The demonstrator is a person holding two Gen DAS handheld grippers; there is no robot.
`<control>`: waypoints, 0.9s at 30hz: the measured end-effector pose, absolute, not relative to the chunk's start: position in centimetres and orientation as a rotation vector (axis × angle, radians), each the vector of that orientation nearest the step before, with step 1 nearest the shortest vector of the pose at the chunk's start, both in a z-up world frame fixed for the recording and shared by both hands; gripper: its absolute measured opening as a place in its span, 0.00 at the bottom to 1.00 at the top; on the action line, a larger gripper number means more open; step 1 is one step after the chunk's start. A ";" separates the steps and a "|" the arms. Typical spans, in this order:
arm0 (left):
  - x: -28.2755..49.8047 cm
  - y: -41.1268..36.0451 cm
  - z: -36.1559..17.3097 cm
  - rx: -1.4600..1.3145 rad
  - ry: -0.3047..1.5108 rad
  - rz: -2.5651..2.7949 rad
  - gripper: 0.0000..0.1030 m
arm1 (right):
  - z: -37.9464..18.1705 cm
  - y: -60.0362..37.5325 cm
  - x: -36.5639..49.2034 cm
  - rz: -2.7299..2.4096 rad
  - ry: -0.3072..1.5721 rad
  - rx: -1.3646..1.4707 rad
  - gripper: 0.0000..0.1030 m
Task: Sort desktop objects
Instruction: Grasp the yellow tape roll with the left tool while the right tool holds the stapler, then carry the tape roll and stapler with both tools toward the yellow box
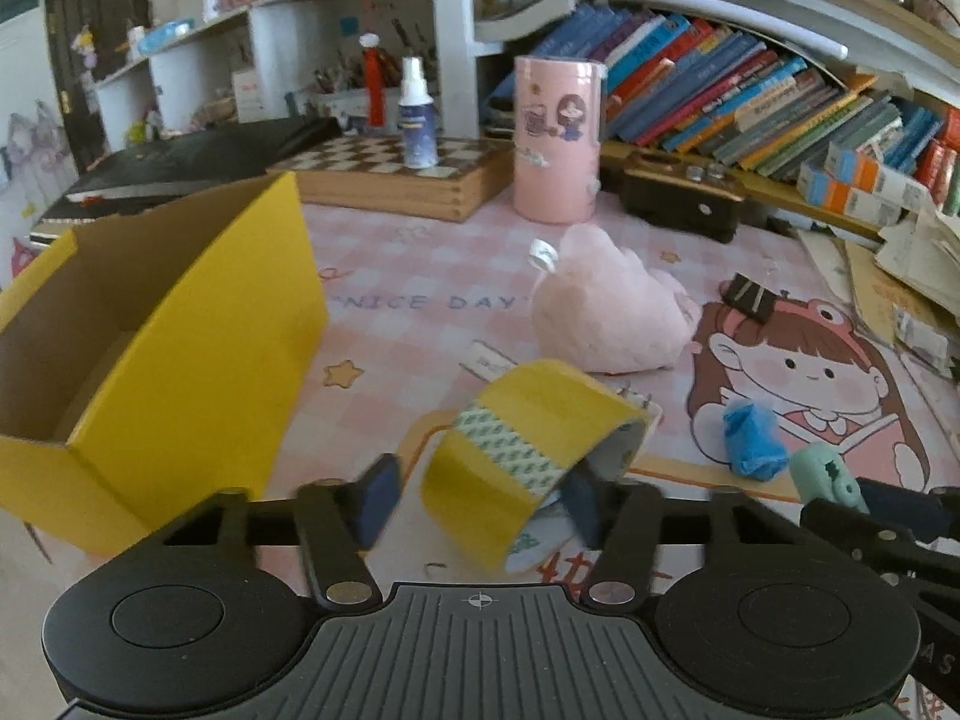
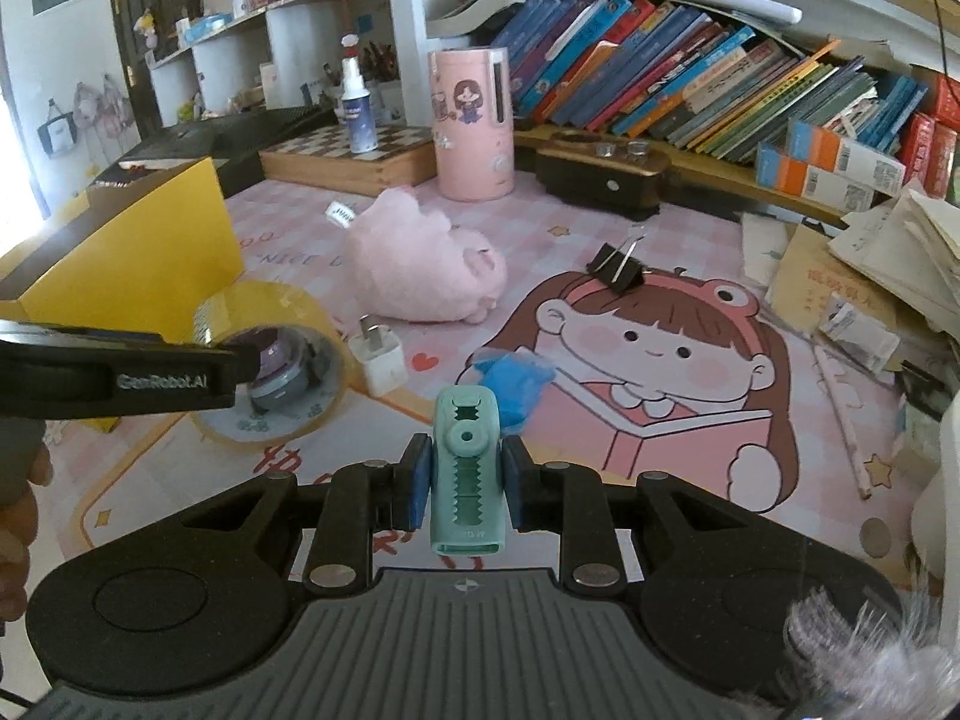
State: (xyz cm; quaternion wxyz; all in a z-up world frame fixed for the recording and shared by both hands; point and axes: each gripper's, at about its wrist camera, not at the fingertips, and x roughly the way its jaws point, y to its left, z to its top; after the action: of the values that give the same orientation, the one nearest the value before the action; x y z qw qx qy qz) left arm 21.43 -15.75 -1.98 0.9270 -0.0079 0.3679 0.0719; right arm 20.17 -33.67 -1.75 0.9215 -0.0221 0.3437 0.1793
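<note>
A roll of yellow tape (image 1: 522, 438) stands tilted on the pink desk mat (image 1: 420, 276), between the jaws of my left gripper (image 1: 480, 498). The right pad sits at the roll's far rim, while a thin gap shows at the left pad. From the right wrist view, the left gripper (image 2: 240, 360) reaches across the open face of the tape roll (image 2: 270, 312). My right gripper (image 2: 465, 468) is shut on a mint-green toothed clip (image 2: 465, 468), held above the mat; the same clip (image 1: 831, 480) shows at the left view's right edge. An open yellow box (image 1: 180, 360) stands just left of the tape.
On the mat lie a pink plush toy (image 2: 420, 264), a white charger plug (image 2: 378, 360), a blue crumpled scrap (image 2: 516, 378) and a black binder clip (image 2: 618, 267). A pink cylinder (image 2: 474, 126), a chessboard box (image 2: 360, 162) and leaning books (image 2: 690, 84) line the back. Loose papers (image 2: 870, 276) pile up on the right.
</note>
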 end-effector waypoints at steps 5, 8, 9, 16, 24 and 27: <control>21.3 -15.9 -1.5 -0.019 0.723 0.113 0.32 | -1.7 -34.2 20.4 0.341 0.715 -0.023 0.22; 21.4 -15.4 -1.4 -0.067 0.735 0.096 0.11 | -1.8 -34.3 20.4 0.335 0.721 -0.012 0.22; 21.3 -15.1 -1.6 -0.105 0.747 0.083 0.09 | -1.9 -34.3 20.5 0.335 0.723 -0.010 0.22; 20.5 -15.4 -1.2 -0.115 0.725 0.060 0.04 | -1.8 -34.2 20.3 0.342 0.723 -0.013 0.22; 18.7 -16.2 -0.5 -0.079 0.689 0.045 0.04 | -1.7 -33.8 19.5 0.374 0.718 -0.027 0.22; 17.9 -16.0 -0.5 -0.085 0.685 0.058 0.04 | -1.7 -33.5 19.2 0.396 0.719 -0.032 0.22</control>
State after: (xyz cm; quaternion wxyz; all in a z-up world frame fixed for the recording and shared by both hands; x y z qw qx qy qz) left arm 17.85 -16.04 -0.54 0.9405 -0.0415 0.3359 0.0284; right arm 19.21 -33.51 -1.68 0.9168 -0.0158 0.3495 0.1925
